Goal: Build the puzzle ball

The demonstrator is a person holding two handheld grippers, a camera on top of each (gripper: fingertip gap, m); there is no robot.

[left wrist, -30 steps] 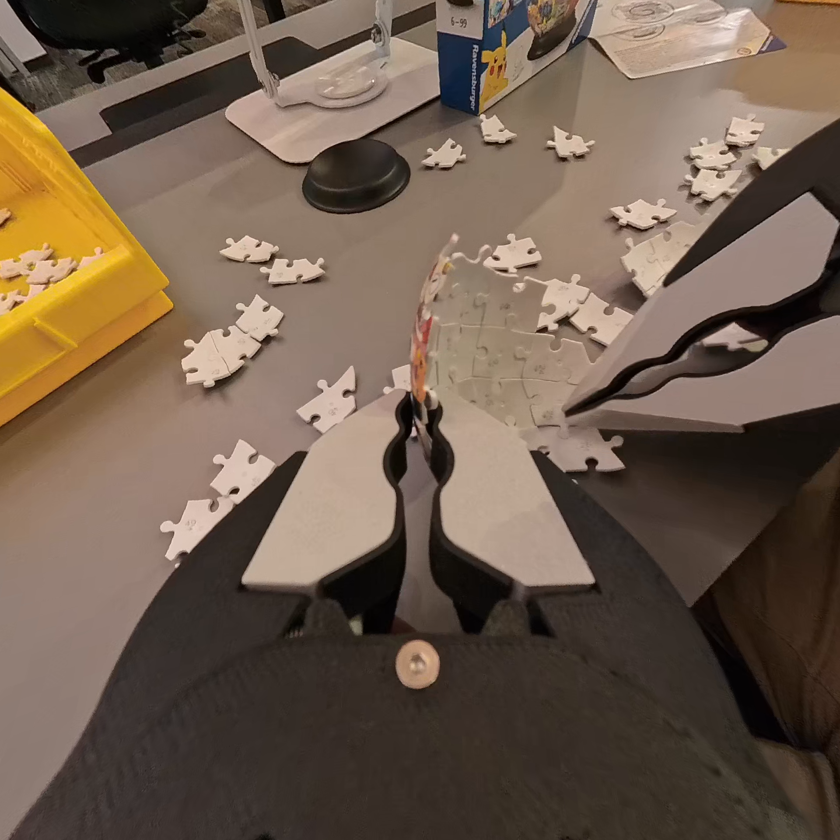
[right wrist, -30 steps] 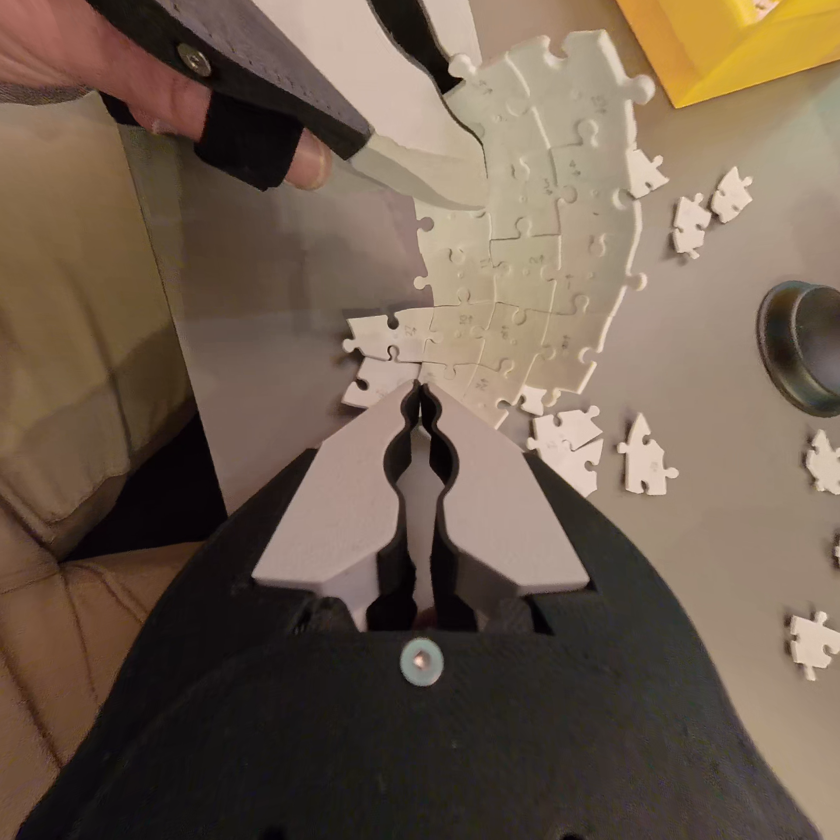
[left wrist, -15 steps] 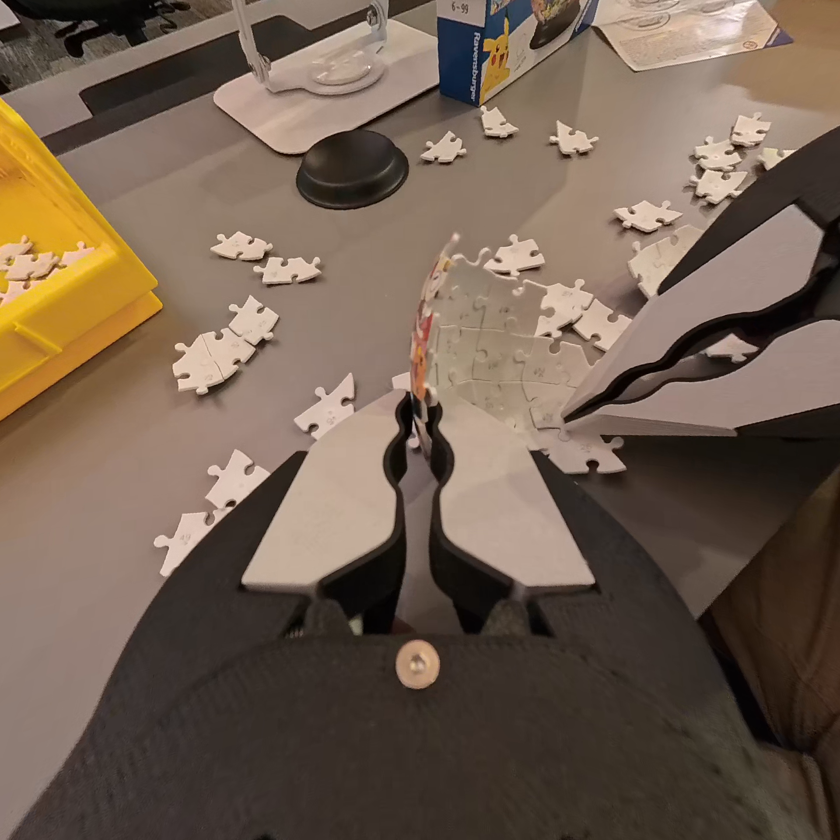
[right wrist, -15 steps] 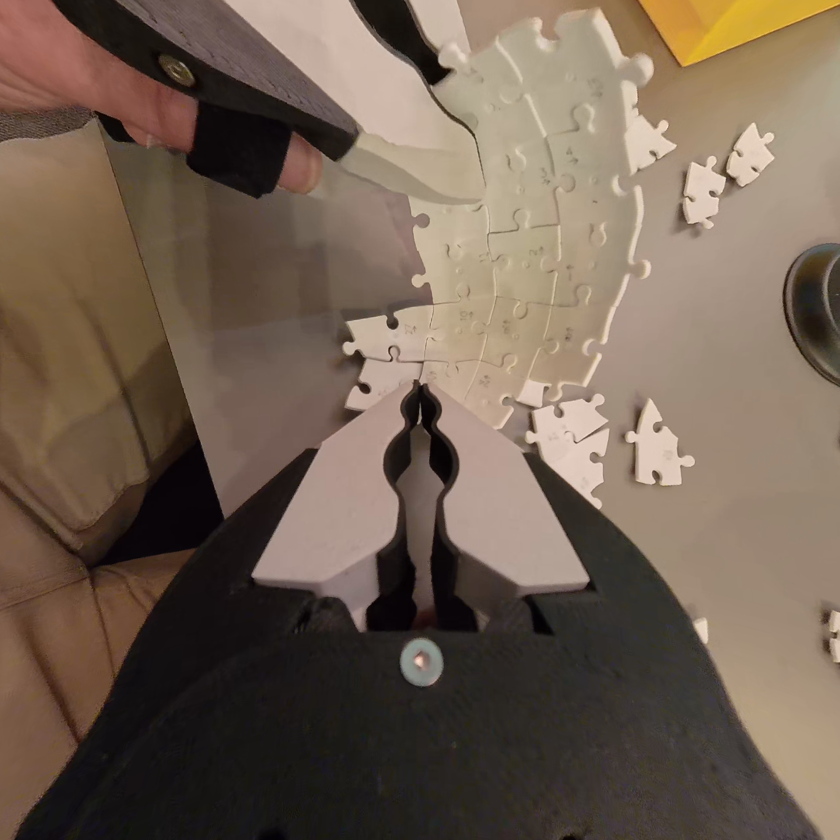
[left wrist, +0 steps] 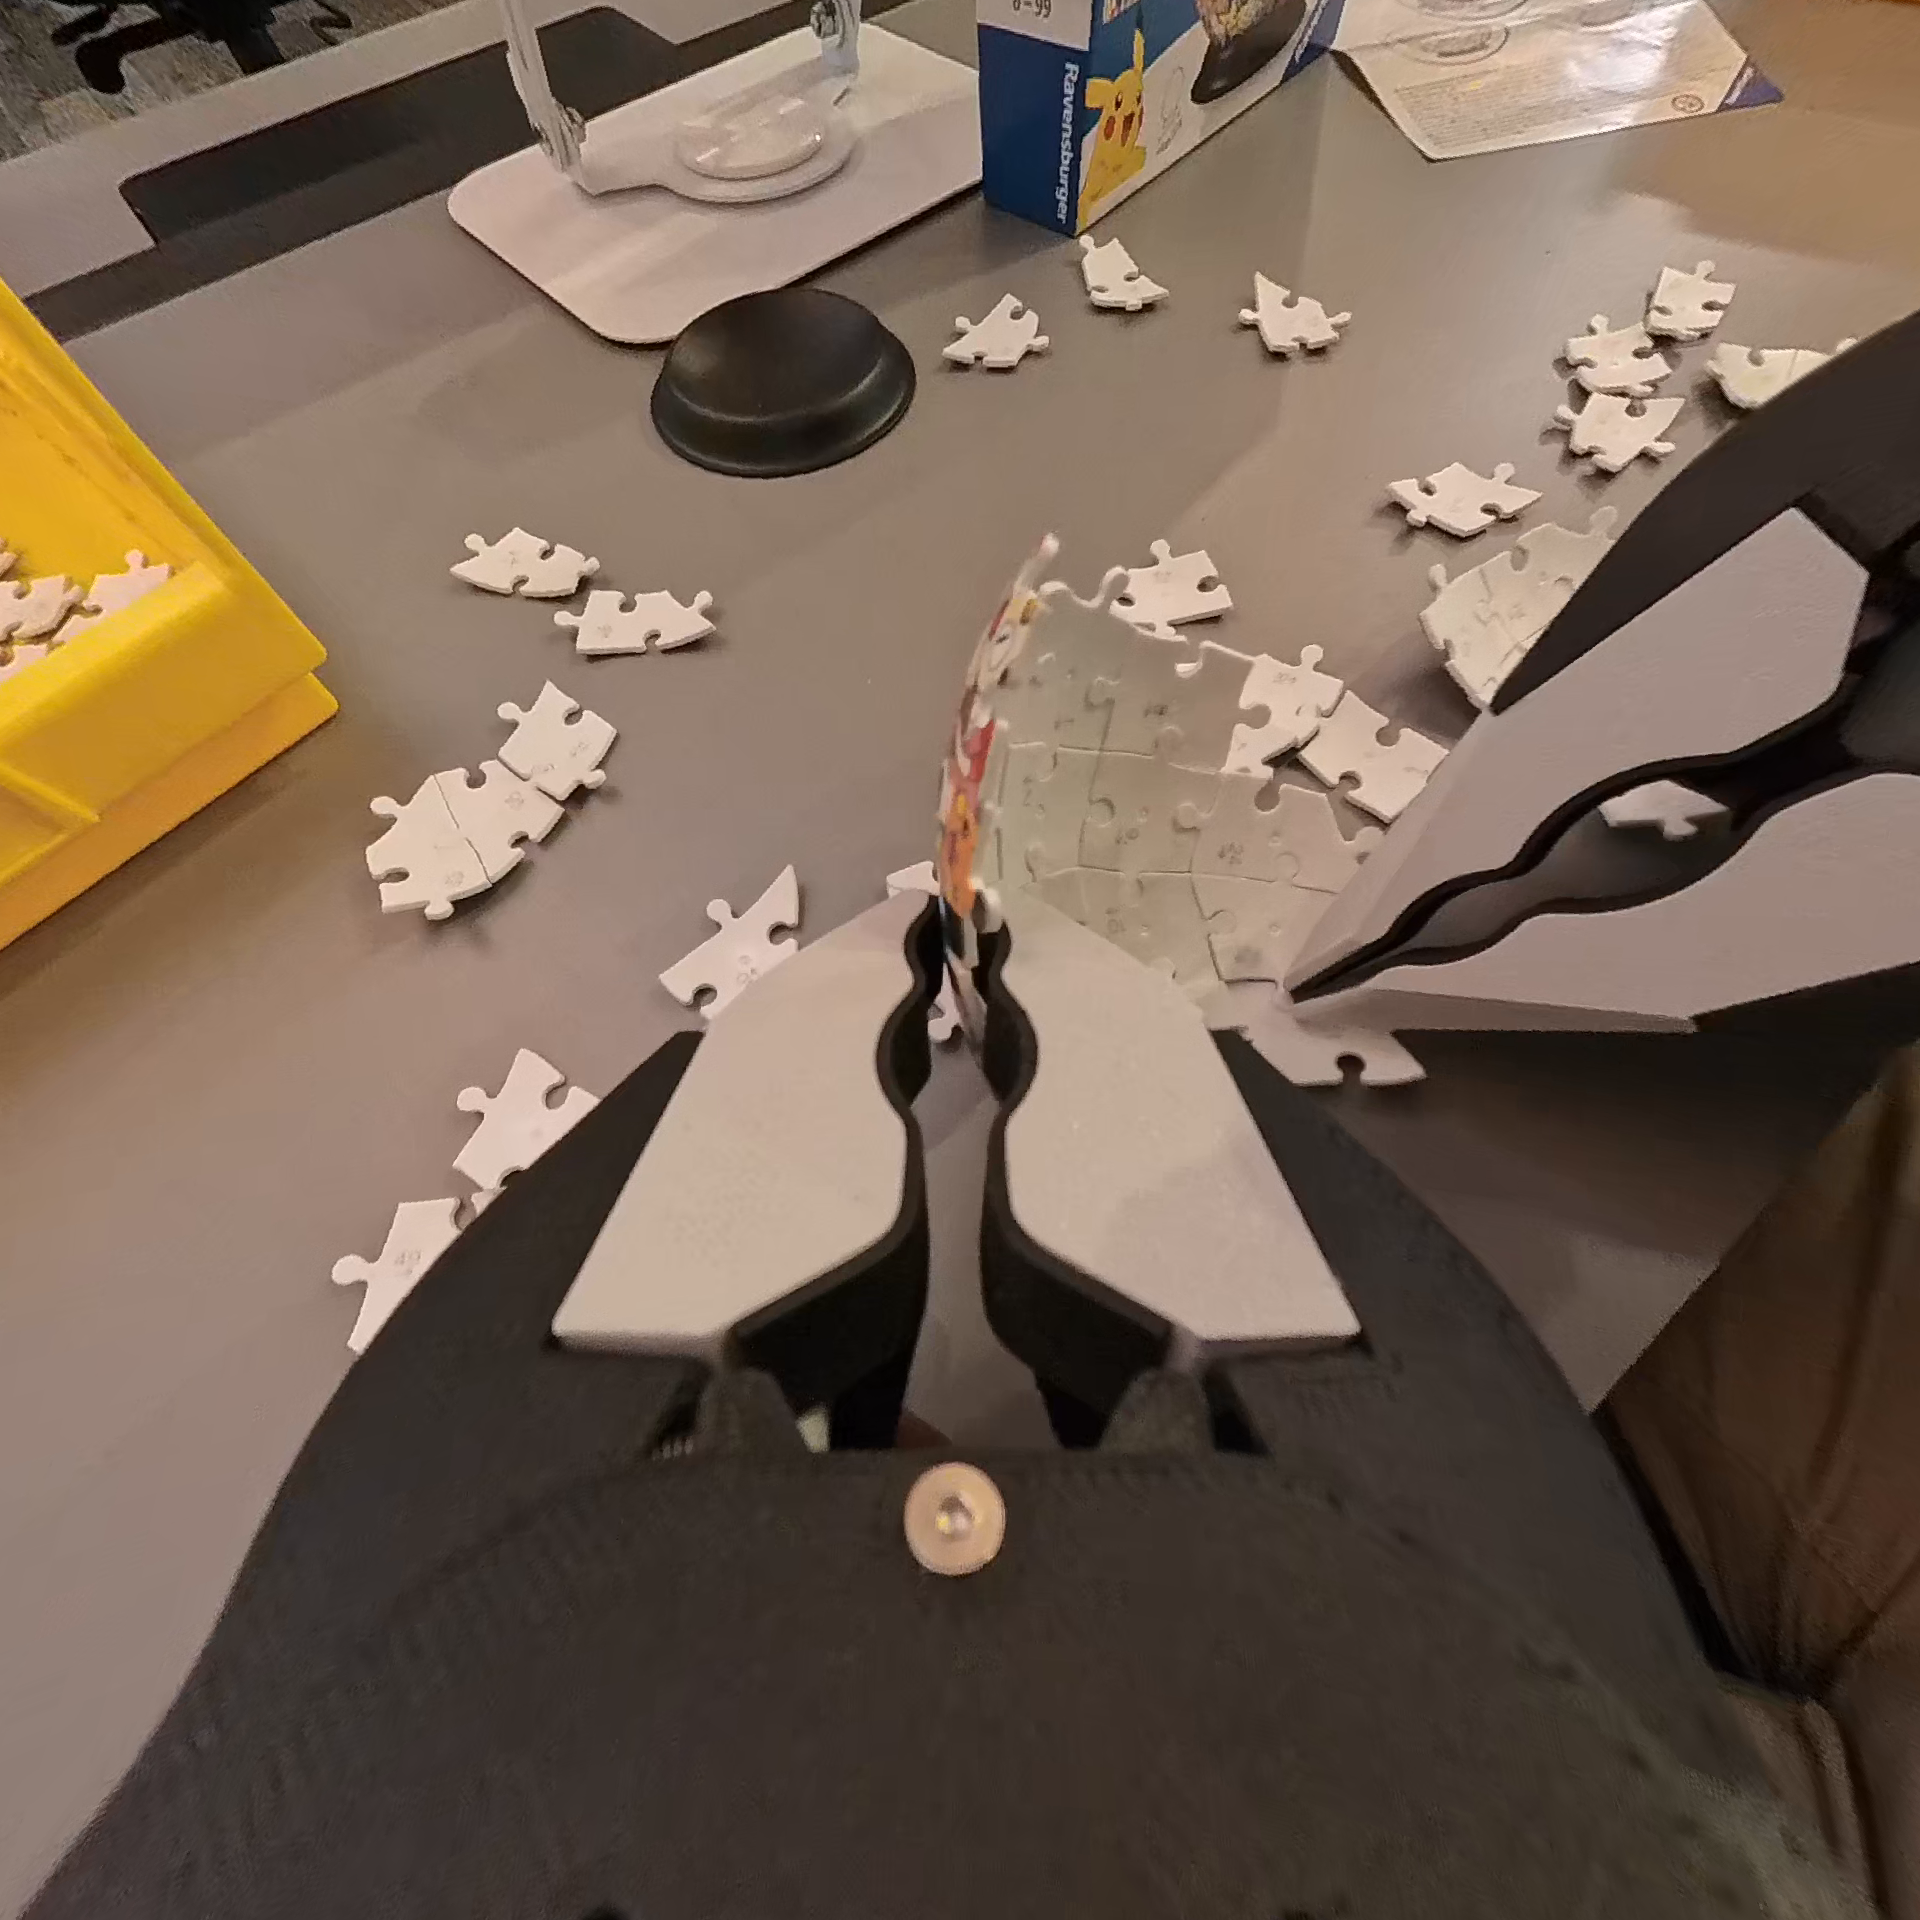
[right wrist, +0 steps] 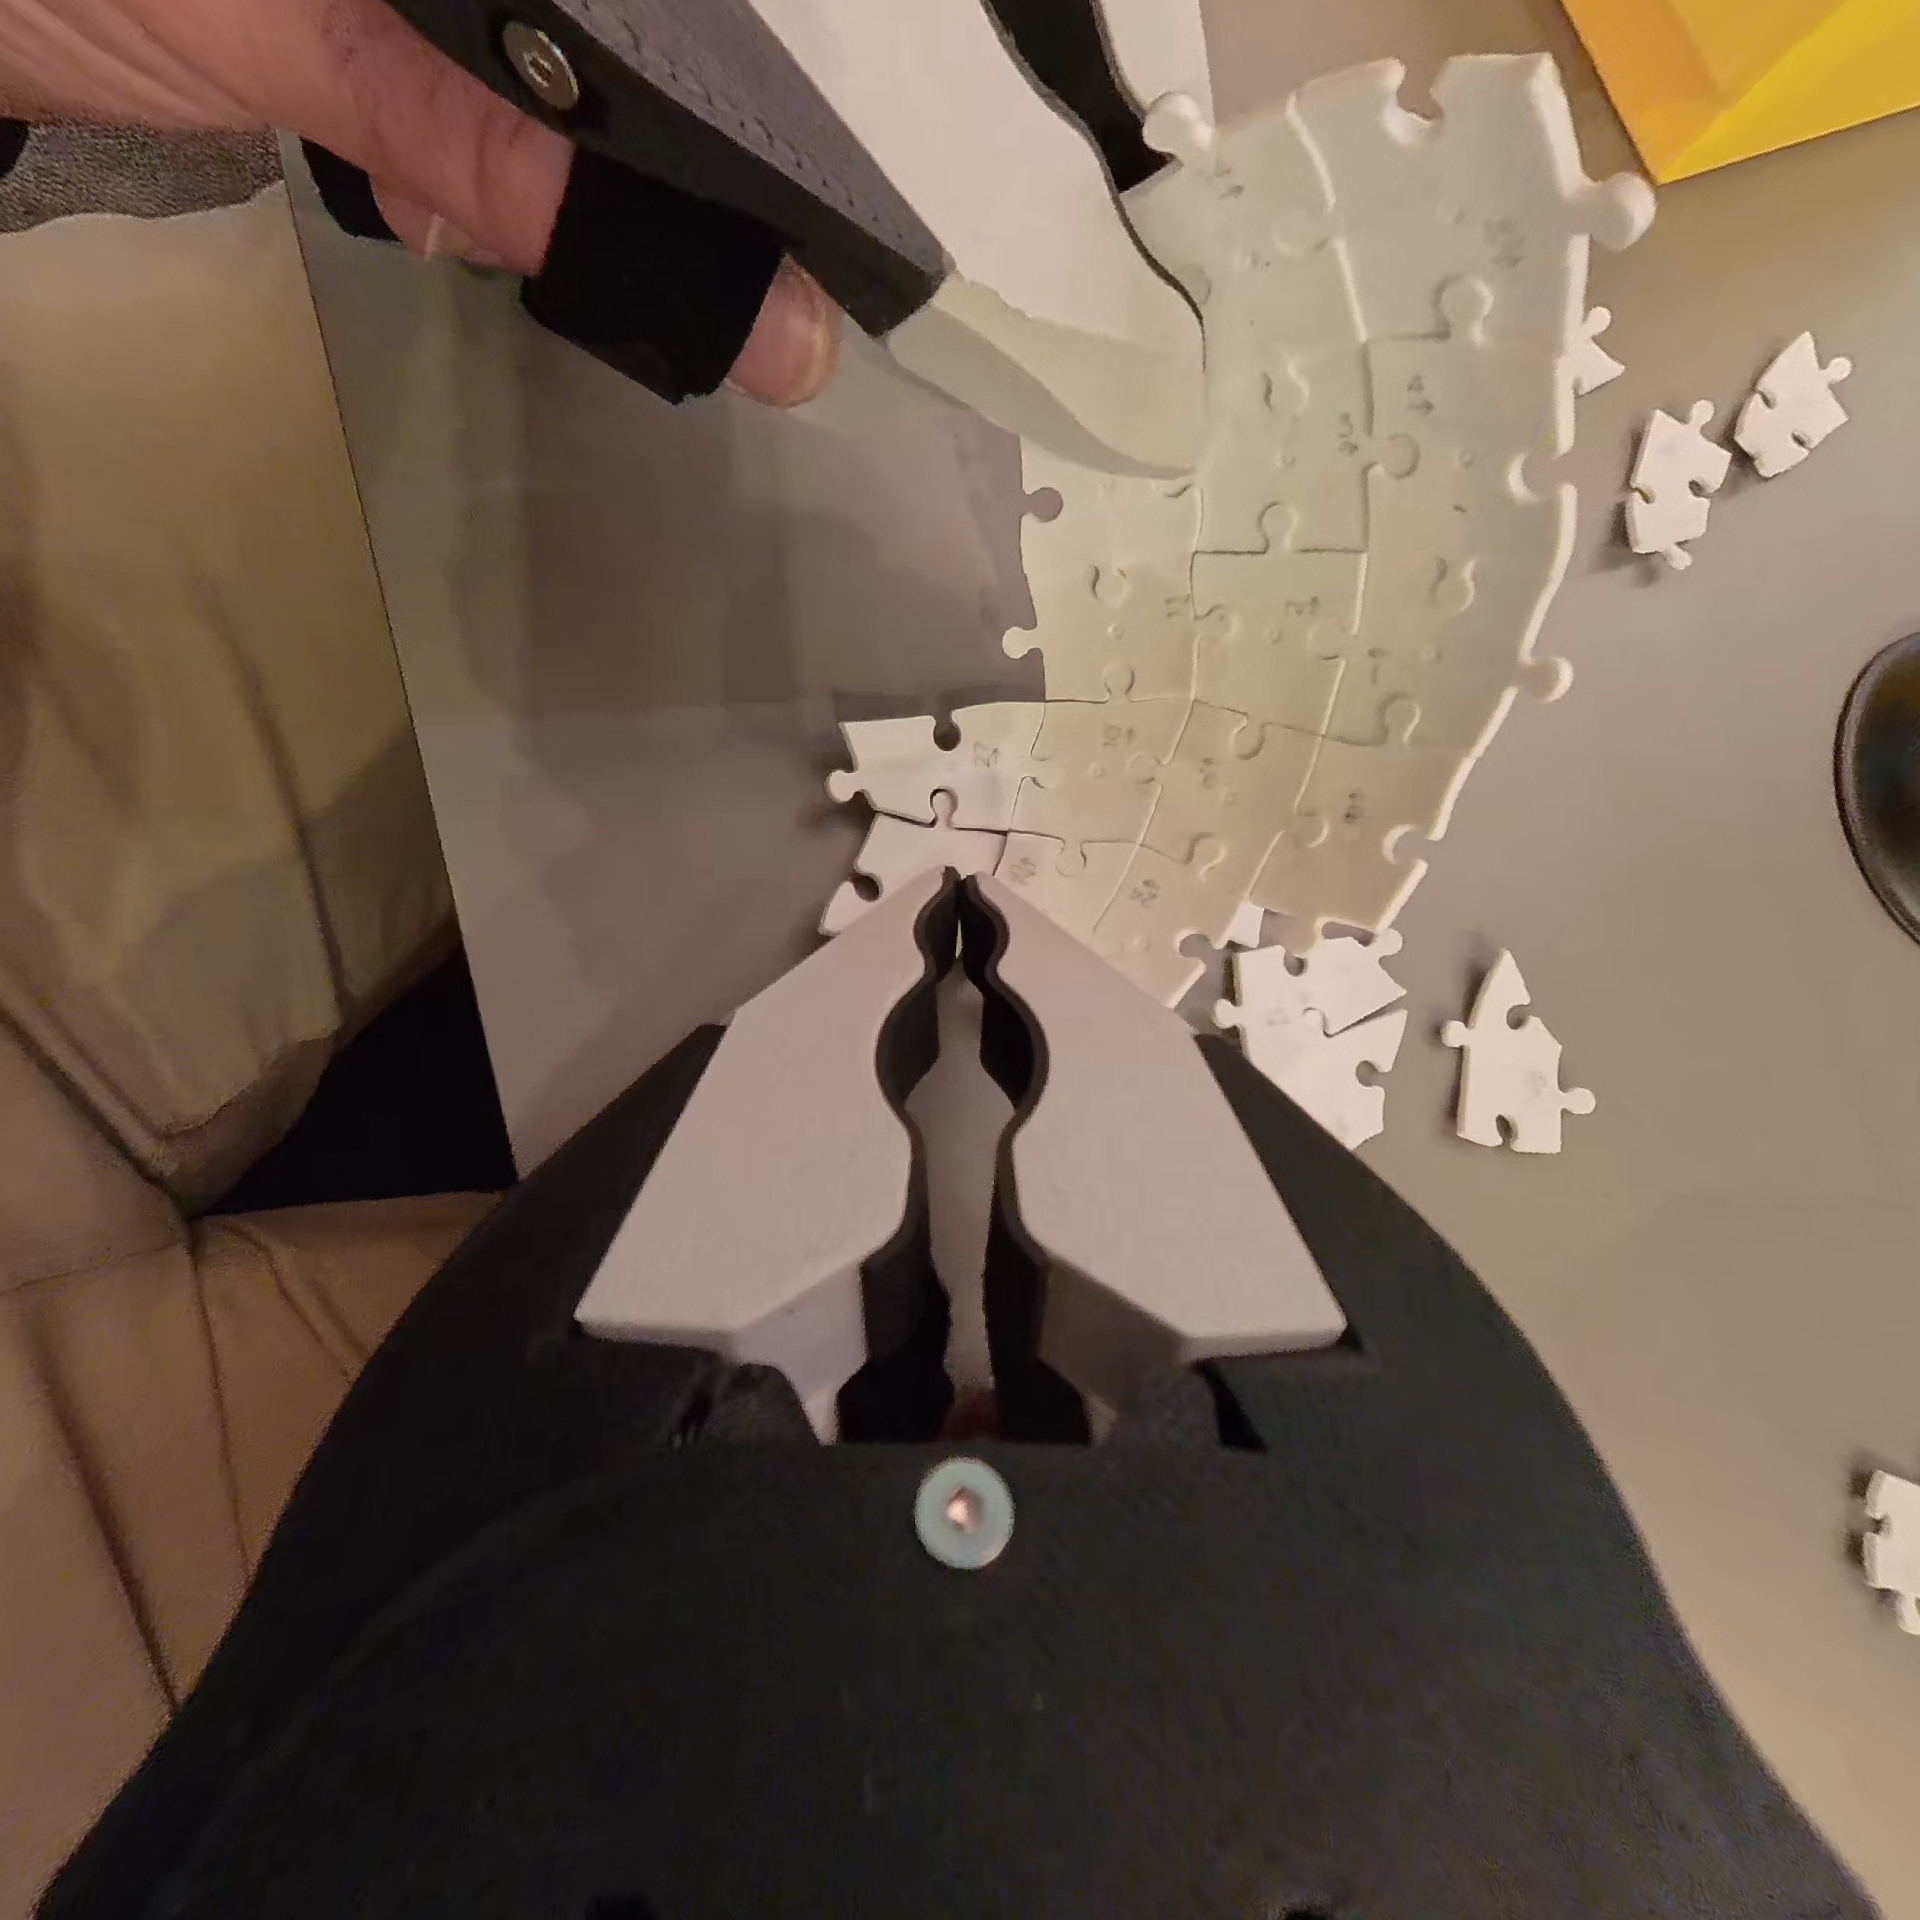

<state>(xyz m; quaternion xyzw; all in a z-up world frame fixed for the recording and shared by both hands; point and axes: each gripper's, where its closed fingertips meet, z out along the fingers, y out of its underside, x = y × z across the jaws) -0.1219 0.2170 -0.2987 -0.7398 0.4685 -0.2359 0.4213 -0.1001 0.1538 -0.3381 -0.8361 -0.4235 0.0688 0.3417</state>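
Curved puzzle shell unmoved, left claw pinching its edge, right claw at its rim

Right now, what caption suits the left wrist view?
Left claw pinches the curved puzzle shell; right claw grips its edge.

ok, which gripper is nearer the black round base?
Left. The left gripper grips the edge of the curved puzzle section, straight in front of the black base. The right gripper is at the section's far side, further away.
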